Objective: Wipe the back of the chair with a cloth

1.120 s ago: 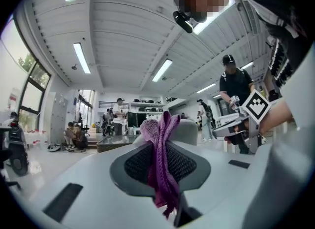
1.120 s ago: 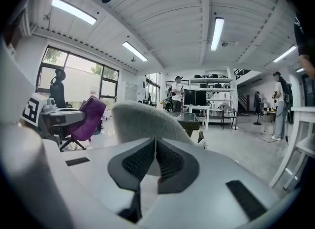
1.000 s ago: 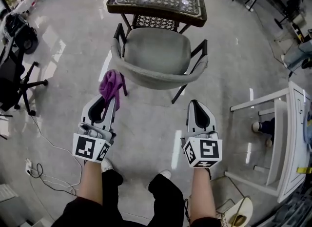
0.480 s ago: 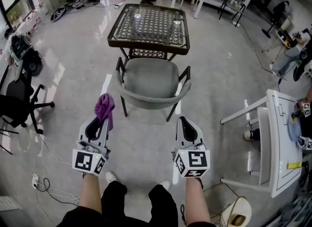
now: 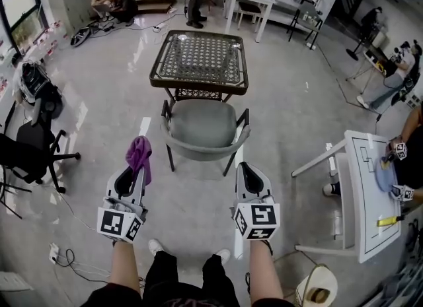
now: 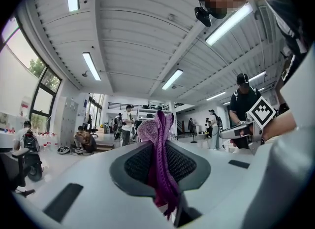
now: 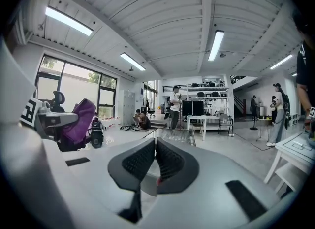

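Purple cloth [image 5: 139, 154] clamped in left tool [image 5: 140, 170], right tool [image 5: 243, 166] closed, above glossy grey floor [image 5: 192, 200].

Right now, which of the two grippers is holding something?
The left gripper, clamped on the purple cloth; the right gripper has its jaws closed on nothing.

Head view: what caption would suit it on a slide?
Left gripper clamps a purple cloth short of a grey chair.

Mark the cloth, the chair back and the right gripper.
cloth [image 5: 139, 156]: head view, on its bunched upper part.
chair back [image 5: 198, 153]: head view, middle of the curved rim.
right gripper [image 5: 246, 166]: head view, at the tips of its closed jaws.
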Tool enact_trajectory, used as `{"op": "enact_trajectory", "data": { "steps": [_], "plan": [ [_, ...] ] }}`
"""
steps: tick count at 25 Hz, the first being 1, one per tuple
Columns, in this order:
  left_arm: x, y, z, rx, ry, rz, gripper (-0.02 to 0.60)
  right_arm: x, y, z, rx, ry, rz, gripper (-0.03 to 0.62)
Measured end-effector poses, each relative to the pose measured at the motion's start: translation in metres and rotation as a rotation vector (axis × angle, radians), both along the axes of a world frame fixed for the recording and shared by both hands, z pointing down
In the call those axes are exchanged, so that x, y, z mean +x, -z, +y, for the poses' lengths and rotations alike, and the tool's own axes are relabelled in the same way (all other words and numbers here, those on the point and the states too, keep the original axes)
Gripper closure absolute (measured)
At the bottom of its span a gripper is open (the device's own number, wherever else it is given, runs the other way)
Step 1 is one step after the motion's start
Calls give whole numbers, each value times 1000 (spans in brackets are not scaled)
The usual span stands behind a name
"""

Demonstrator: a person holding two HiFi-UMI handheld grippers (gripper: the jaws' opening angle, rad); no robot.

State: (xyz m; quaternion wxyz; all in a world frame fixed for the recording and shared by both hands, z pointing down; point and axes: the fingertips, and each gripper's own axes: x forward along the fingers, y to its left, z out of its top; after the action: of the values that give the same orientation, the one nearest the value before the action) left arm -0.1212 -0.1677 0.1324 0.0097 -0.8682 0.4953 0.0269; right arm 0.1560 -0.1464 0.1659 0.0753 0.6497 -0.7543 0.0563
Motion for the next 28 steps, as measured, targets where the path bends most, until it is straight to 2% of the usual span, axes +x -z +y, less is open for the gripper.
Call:
{"op": "enact_trajectory", "data": {
  "steps": [3,13,22,28],
  "plan": [
    [-5,33,-2,27,3,23,497,-2,30,1,23,2,2,566],
    [-14,107,2,81,20,11,497,-6,95,8,89,9,-2,568],
    [-11,138,-2,137,17,-10,497,-3,121,3,129,3,7,568],
    [-8,141,0,161,1,-32,497,0,127,4,140,-6,16,568]
  ]
}}
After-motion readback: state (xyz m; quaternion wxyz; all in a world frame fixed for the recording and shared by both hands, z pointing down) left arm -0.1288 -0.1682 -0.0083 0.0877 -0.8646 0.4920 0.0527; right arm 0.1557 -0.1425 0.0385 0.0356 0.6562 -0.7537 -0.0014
